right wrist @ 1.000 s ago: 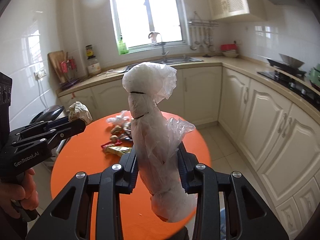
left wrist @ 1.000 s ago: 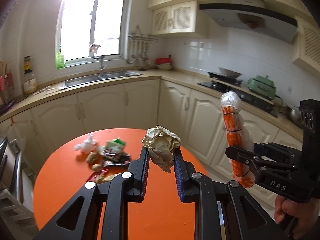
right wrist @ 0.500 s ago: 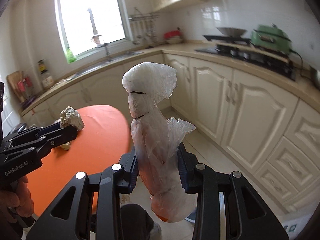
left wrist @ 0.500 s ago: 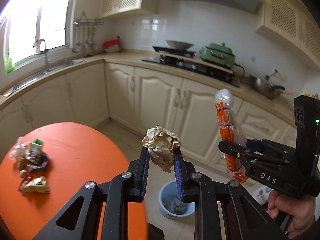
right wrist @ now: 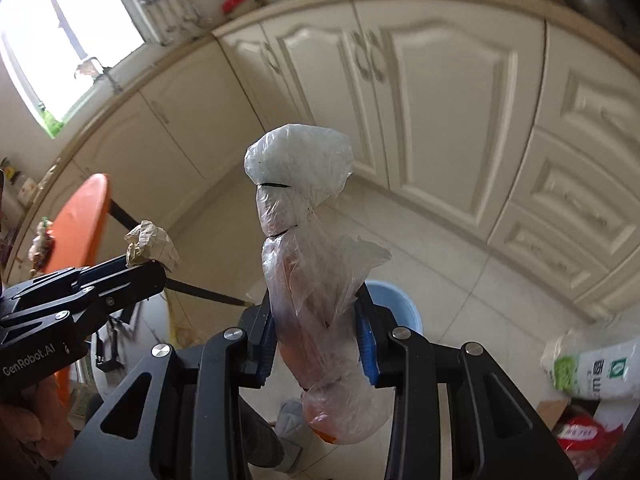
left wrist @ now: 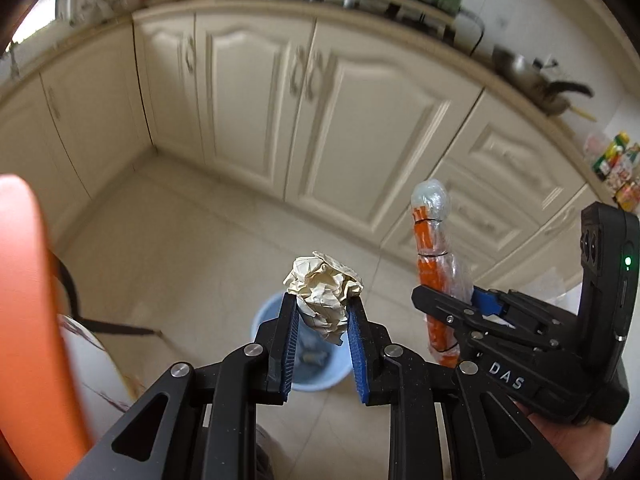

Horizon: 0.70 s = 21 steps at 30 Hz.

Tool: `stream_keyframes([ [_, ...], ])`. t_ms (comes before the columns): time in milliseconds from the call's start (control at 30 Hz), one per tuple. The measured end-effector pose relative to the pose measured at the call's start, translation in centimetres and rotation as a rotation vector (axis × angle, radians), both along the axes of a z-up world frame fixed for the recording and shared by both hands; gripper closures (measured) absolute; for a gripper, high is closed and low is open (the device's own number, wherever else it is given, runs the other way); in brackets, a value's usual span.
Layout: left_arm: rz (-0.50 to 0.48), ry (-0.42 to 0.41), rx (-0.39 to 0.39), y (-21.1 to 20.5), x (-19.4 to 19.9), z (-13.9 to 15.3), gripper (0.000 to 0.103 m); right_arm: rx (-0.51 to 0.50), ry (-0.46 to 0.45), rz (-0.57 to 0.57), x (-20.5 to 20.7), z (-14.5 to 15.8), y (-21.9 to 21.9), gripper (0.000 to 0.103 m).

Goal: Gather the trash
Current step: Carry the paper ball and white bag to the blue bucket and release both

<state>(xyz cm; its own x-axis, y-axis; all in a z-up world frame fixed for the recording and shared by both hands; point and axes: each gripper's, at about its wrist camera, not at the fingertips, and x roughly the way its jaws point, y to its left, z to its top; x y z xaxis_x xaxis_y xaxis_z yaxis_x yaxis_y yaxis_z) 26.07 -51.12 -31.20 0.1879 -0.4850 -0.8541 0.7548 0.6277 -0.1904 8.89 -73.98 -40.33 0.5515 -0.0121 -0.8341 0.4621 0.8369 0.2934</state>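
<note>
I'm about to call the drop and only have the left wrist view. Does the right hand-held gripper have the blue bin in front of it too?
Observer: Yes. In the right wrist view the blue bin shows just behind the plastic-wrapped bundle clamped in the right hand-held gripper.
Operator: Anything on the floor beside it?
Observer: A white bag with green print and a red packet lie to the bin's right.
Operator: Any trash on the table?
Observer: Yes, a small pile sits on the orange table.
</note>
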Motion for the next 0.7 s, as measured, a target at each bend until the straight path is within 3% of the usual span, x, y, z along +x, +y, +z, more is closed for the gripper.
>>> stream_keyframes([
  [133,0.016,0.068,0.065,-3.9,3.1,-4.3,0.083,0.054,0.057,-0.021,0.9,-4.0,-1.6,0.069],
  [333,0.026,0.139,0.111,-7.8,6.9,-8.7,0.082,0.121,0.111,-0.033,2.2,-8.3,-3.0,0.069],
  [433,0.014,0.170,0.128,-9.4,8.1,-10.3,0.077,0.138,0.128,-0.057,2.8,-9.9,-3.6,0.065],
  [500,0.015,0.190,0.155,-10.1,8.7,-11.5,0.045,0.157,0.170,-0.051,3.3,-11.3,-4.0,0.054],
  [567,0.038,0.182,0.168,-10.7,9.6,-12.3,0.027,0.156,0.168,-0.067,3.2,-12.0,-4.3,0.034],
  [600,0.045,0.176,0.171,-10.8,9.6,-12.3,0.023,0.155,0.168,-0.079,3.1,-12.1,-4.5,0.018],
  [700,0.066,0.156,0.202,-12.1,9.9,-12.9,0.020,0.136,0.159,-0.118,2.3,-11.3,-4.7,0.008],
])
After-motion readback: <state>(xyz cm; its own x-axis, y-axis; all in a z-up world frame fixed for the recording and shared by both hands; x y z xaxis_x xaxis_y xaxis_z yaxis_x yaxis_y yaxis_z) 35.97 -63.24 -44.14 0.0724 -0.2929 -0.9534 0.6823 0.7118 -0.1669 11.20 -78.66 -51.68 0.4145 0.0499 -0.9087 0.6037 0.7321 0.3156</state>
